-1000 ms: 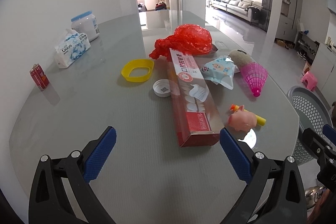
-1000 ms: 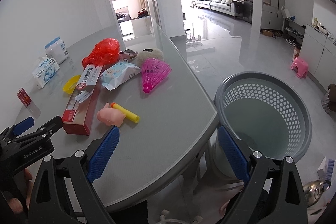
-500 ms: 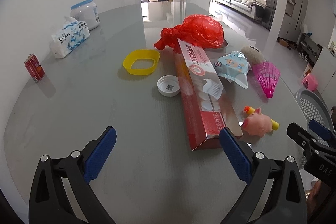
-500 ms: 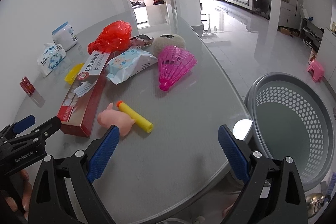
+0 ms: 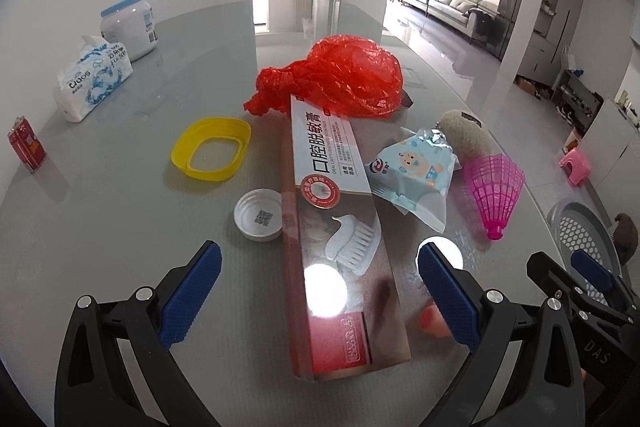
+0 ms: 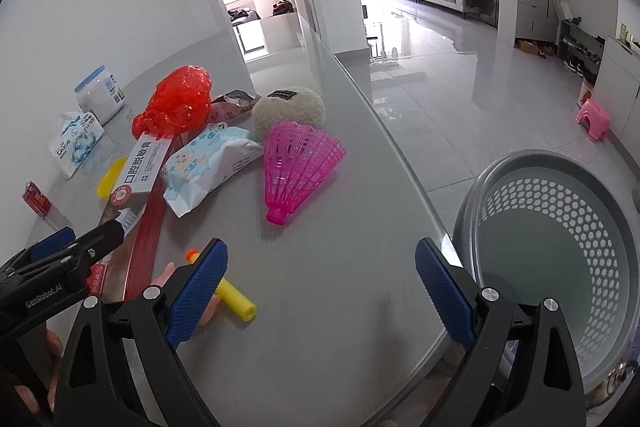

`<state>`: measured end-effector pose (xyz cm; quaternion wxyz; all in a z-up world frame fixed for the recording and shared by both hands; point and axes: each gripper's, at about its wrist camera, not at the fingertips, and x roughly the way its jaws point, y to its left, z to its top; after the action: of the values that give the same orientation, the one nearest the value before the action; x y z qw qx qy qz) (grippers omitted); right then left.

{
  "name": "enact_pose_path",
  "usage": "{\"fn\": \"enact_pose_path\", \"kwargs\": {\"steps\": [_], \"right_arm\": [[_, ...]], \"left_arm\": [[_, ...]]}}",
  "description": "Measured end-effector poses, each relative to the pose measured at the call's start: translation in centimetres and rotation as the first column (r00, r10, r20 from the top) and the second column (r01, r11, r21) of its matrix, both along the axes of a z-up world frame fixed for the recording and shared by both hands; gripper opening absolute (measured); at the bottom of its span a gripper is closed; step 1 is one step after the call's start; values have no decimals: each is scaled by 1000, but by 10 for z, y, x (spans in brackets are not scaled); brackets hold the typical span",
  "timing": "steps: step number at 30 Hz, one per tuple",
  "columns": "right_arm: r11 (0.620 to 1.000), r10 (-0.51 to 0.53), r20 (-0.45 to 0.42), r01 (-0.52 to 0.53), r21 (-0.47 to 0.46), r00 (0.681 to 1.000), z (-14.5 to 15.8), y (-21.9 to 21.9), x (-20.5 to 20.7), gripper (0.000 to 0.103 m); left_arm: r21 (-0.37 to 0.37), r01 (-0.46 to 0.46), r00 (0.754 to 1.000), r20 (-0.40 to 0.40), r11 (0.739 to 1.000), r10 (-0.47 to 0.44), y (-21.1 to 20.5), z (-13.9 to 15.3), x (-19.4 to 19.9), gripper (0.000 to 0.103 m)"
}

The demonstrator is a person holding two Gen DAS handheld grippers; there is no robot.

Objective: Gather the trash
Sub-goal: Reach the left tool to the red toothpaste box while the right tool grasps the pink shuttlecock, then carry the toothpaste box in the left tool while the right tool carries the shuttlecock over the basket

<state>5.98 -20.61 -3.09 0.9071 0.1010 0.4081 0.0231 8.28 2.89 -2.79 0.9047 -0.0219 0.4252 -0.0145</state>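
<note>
My left gripper [image 5: 320,291] is open and empty, its fingers either side of the near end of a long red toothpaste box [image 5: 336,239] on the grey table. A white cap [image 5: 259,214], a yellow ring lid [image 5: 211,149], a red plastic bag [image 5: 340,75] and a blue wipes pack [image 5: 416,175] lie around the box. My right gripper [image 6: 320,287] is open and empty above the table's right part, near a pink shuttlecock [image 6: 298,163] and a yellow foam dart [image 6: 236,301]. The grey perforated basket [image 6: 560,259] stands on the floor beside the table.
A tissue pack [image 5: 94,79], a white jar [image 5: 128,27] and a small red can [image 5: 26,147] stand at the table's left by the wall. A beige plush ball [image 6: 288,111] lies behind the shuttlecock. The table's curved edge [image 6: 416,183] runs along the basket.
Both grippers have moved forward over the table. The left one now straddles the toothpaste box's near end; the right one has moved closer to the shuttlecock and dart. The pink pig toy is now mostly hidden.
</note>
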Motion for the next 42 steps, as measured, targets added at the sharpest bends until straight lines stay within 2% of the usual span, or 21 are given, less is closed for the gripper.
{"fn": "enact_pose_path", "kwargs": {"steps": [7,9,11,15,29,30,32,33,35,37,42], "right_arm": [[1000,-14,-24,14,-5,1000,-6,1,23,91],[1000,-13,-27,12,-10,1000,-7,4,28,91],[1000,-11,-32,11,-18,999,-8,7,33,91],[999,-12,-51,11,-33,999,-12,14,42,91],[990,-60,-100,46,-129,993,-21,32,81,90],[990,-59,-100,45,-132,993,-22,34,83,88],[989,-60,-105,44,-144,993,-24,37,87,73],[985,-65,-101,48,-163,993,-25,39,88,71],[984,-56,-89,40,-176,994,-25,43,89,54],[984,-47,-83,32,-174,995,-25,44,88,44],[990,-45,-70,36,-135,997,-21,39,76,41]], "left_arm": [[12,-10,1000,-16,1000,10,-4,-17,12,96],[15,-6,1000,-14,1000,6,-4,-18,14,92],[19,4,1000,-22,1000,-4,-5,-21,16,77],[9,18,999,-37,1000,-17,-4,-27,20,64],[-36,33,999,12,999,-32,7,-18,11,62],[-40,33,999,14,999,-33,9,-17,11,62],[-47,32,999,20,998,-32,11,-16,9,62],[-49,33,999,23,998,-32,12,-15,8,62],[-53,34,999,27,998,-33,15,-13,6,61],[-61,35,999,32,998,-33,19,-12,4,61],[-81,33,998,48,996,-29,28,-5,-5,61]]}}
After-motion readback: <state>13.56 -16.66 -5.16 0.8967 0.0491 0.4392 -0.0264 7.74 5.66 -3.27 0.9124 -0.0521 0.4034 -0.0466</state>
